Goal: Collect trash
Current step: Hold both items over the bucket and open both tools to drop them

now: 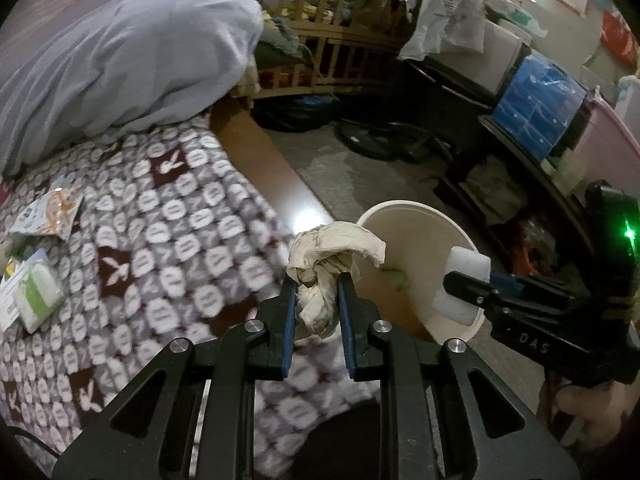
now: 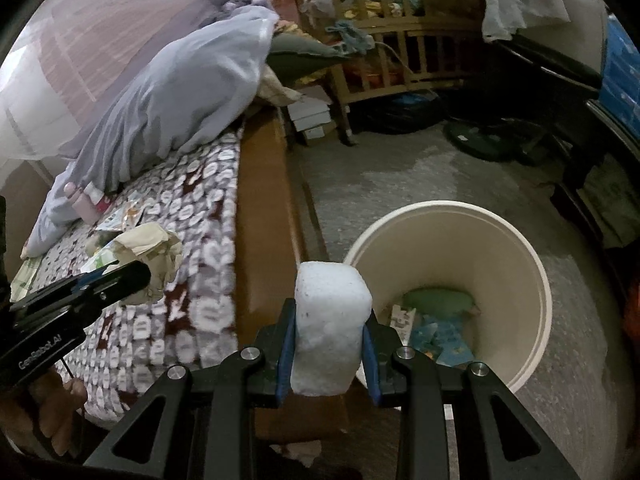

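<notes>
My left gripper (image 1: 317, 286) is shut on a crumpled beige paper wad (image 1: 328, 264), held over the bed's edge just left of the cream bin (image 1: 416, 240). It also shows in the right wrist view (image 2: 150, 254). My right gripper (image 2: 330, 316) is shut on a white foam block (image 2: 330, 320), held at the near left rim of the bin (image 2: 520, 280). The block also shows in the left wrist view (image 1: 466, 284), over the bin's right rim. Green and blue wrappers (image 2: 438, 320) lie at the bin's bottom.
The bed with a patterned brown blanket (image 1: 160, 240) is on the left, with packets (image 1: 36, 280) lying on it and a lilac duvet (image 1: 120, 60) behind. A wooden crib (image 2: 400, 40) stands at the back. Dark shelves (image 1: 520, 160) line the right. The bin stands on grey floor (image 2: 400, 168).
</notes>
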`<state>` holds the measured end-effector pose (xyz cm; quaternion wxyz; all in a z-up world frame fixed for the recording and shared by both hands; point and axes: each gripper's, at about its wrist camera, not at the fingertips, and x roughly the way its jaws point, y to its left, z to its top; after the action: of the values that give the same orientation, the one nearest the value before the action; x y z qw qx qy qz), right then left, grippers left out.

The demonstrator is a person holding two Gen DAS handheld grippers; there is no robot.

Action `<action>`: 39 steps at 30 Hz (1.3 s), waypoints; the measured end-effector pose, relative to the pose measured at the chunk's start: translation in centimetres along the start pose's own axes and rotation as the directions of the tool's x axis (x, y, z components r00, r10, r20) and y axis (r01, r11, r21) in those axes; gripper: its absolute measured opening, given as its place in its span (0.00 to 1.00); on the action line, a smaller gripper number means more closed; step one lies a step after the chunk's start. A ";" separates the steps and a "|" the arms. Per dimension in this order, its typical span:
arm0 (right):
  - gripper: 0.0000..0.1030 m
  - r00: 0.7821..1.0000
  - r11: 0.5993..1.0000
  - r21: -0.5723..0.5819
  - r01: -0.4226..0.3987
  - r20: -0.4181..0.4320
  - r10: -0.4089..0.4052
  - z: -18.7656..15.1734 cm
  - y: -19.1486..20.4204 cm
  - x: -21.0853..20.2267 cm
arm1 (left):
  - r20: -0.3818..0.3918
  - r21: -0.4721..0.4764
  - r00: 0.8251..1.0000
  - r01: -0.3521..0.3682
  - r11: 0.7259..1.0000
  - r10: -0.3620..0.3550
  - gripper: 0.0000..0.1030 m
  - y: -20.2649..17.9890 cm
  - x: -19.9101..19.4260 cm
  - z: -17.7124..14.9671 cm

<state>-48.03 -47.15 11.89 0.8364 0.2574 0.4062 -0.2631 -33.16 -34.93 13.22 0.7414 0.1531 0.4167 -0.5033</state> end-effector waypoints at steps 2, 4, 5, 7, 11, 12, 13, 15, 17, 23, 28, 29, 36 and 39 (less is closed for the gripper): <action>0.27 1.000 1.000 0.005 0.008 -0.005 -0.008 0.0 -0.4 0.2 | -0.003 0.013 1.000 0.009 1.000 -0.009 0.16 -0.6 0.4 0.1; 0.27 1.000 1.000 0.012 0.013 -0.004 -0.013 -0.1 -0.7 0.2 | -0.009 0.025 1.000 0.018 1.000 -0.018 0.16 -1.3 0.8 0.3; 0.27 1.000 1.000 0.018 0.016 -0.003 -0.016 -0.2 -1.0 0.2 | -0.012 0.028 1.000 0.022 0.999 -0.022 0.16 -1.5 1.0 0.4; 0.27 1.000 0.999 0.026 0.022 0.000 -0.022 -0.3 -1.5 0.1 | -0.018 0.034 0.999 0.032 0.999 -0.032 0.16 -2.0 1.5 0.6; 0.27 0.999 0.998 0.034 0.043 -0.002 -0.043 -0.3 -2.4 0.1 | -0.034 0.047 0.998 0.060 0.997 -0.058 0.16 -3.2 2.4 0.9; 0.27 0.999 0.998 0.040 0.048 -0.004 -0.048 -0.4 -2.8 0.2 | -0.038 0.051 0.997 0.066 0.997 -0.064 0.16 -3.5 2.7 1.0; 0.27 0.999 0.998 0.045 0.050 -0.006 -0.050 -0.4 -3.0 0.2 | -0.042 0.054 0.997 0.070 0.996 -0.068 0.16 -3.7 2.9 1.1; 0.27 0.998 0.997 0.056 0.059 -0.009 -0.058 -0.5 -3.6 0.3 | -0.053 0.060 0.995 0.083 0.995 -0.080 0.16 -4.3 3.4 1.1; 0.27 0.998 0.996 0.065 0.064 -0.008 -0.063 -0.5 -4.1 0.3 | -0.068 0.062 0.993 0.100 0.993 -0.096 0.16 -4.7 4.0 1.3; 0.27 0.996 0.992 0.087 0.089 -0.012 -0.088 -0.8 -5.7 0.4 | -0.103 0.062 0.985 0.145 0.988 -0.138 0.16 -5.8 5.3 1.6; 0.27 0.995 0.989 0.114 0.097 -0.016 -0.095 -1.0 -7.0 0.6 | -0.113 0.059 0.981 0.166 0.984 -0.159 0.16 -6.3 6.1 2.0; 0.27 0.995 0.988 0.118 0.098 -0.017 -0.097 -1.0 -7.2 0.6 | -0.115 0.058 0.980 0.168 0.984 -0.161 0.16 -6.4 6.3 2.0; 0.27 0.994 0.985 0.135 0.109 -0.026 -0.106 -1.1 -8.0 1.0 | -0.129 0.063 0.972 0.203 0.977 -0.194 0.17 -7.2 7.1 2.0; 0.28 0.994 0.982 0.157 0.108 -0.032 -0.104 -1.1 -8.4 1.1 | -0.123 0.053 0.970 0.219 0.974 -0.212 0.19 -7.3 7.2 2.1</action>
<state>-53.52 -52.83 8.55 0.7932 0.3042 0.4069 -0.3357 -37.54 -44.00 10.31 0.6512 0.1605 0.4564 -0.5846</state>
